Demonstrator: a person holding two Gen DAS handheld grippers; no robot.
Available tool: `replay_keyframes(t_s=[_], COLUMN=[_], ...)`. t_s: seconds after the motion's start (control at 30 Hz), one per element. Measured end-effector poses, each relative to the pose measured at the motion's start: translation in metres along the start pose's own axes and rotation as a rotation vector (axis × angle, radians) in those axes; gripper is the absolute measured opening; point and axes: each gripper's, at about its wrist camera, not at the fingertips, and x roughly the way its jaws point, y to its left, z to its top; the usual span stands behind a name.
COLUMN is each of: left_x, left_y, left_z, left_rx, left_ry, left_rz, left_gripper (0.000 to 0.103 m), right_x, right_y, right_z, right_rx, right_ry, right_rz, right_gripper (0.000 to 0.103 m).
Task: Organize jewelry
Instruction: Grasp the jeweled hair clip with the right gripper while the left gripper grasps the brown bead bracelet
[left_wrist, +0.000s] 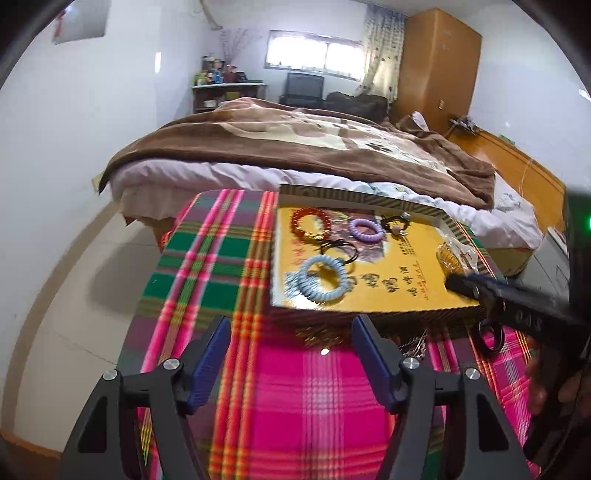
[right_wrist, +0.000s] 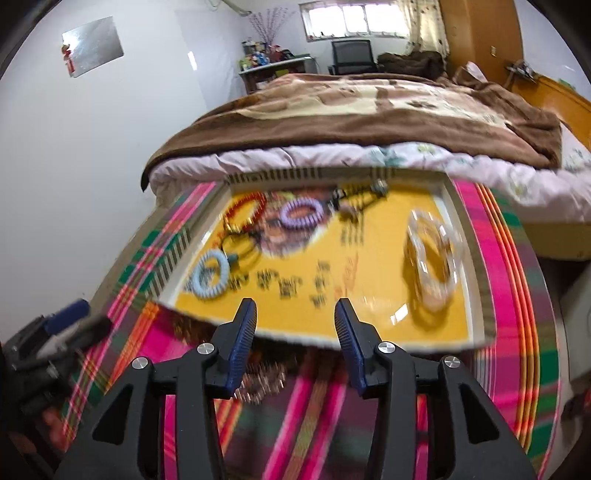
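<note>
Behind everything we are seeing a bedroom: a bed under a brown blanket, a window at the far wall and a wooden wardrobe to the right. Nearer to us, a worktop covered by a bright checked cloth is carrying a shallow yellow tray.

Jewelry is lying spread inside that tray. A red bead bracelet is sitting at its far left, a purple coil ring just right of it, a pale blue coil band nearer to us, and a thin black hair tie between them. A clear bangle is resting apart on the right side of the tray. On the cloth just in front of the tray, a chain is lying, too blurred for us to tell more.

We are holding the left gripper over the cloth before the tray's near edge, its jaws standing apart with nothing between them. The right gripper is hovering at the near edge too, jaws parted and empty.
</note>
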Motion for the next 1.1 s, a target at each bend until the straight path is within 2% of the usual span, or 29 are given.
replay_keyframes(t_s=[0.3, 0.37, 0.43, 0.5, 0.8, 0.93, 0.97, 1.1], left_x=[-0.005, -0.004, -0.003, -0.002, 0.0, 0.002, 0.003, 0.006], left_y=[0.031, 0.036, 0.041, 0.044, 0.047, 0.049, 0.048, 0.045], left_z=[-0.03, -0.035, -0.04, -0.044, -0.05, -0.051, -0.051, -0.05], left_rx=[-0.063, -0.072, -0.084, -0.093, -0.103, -0.108, -0.109, -0.102], left_ry=[0.024, 0.034, 0.042, 0.048, 0.062, 0.07, 0.071, 0.076], left_rz=[0.031, 0.036, 0.041, 0.042, 0.032, 0.033, 0.032, 0.028], left_gripper=[0.07, 0.07, 0.07, 0.07, 0.07, 0.07, 0.07, 0.07], right_x=[0.024, 0.027, 0.028, 0.031, 0.044, 0.04, 0.038, 0.028], right_y=[0.008, 0.013, 0.019, 0.024, 0.046, 0.041, 0.038, 0.023], right_z=[-0.042, -0.046, -0.049, -0.05, -0.052, -0.054, -0.055, -0.06], right_rx=[0.028, 0.018, 0.006, 0.008, -0.102, -0.095, -0.092, -0.076], right_ry=[0.08, 0.087, 0.087, 0.085, 0.081, 0.082, 0.079, 0.063], right_rz=[-0.013, -0.014, -0.024, -0.028, -0.166, -0.187, -0.197, -0.21], right_gripper=[0.046, 0.049, 0.058, 0.059, 0.062, 0.062, 0.061, 0.033])
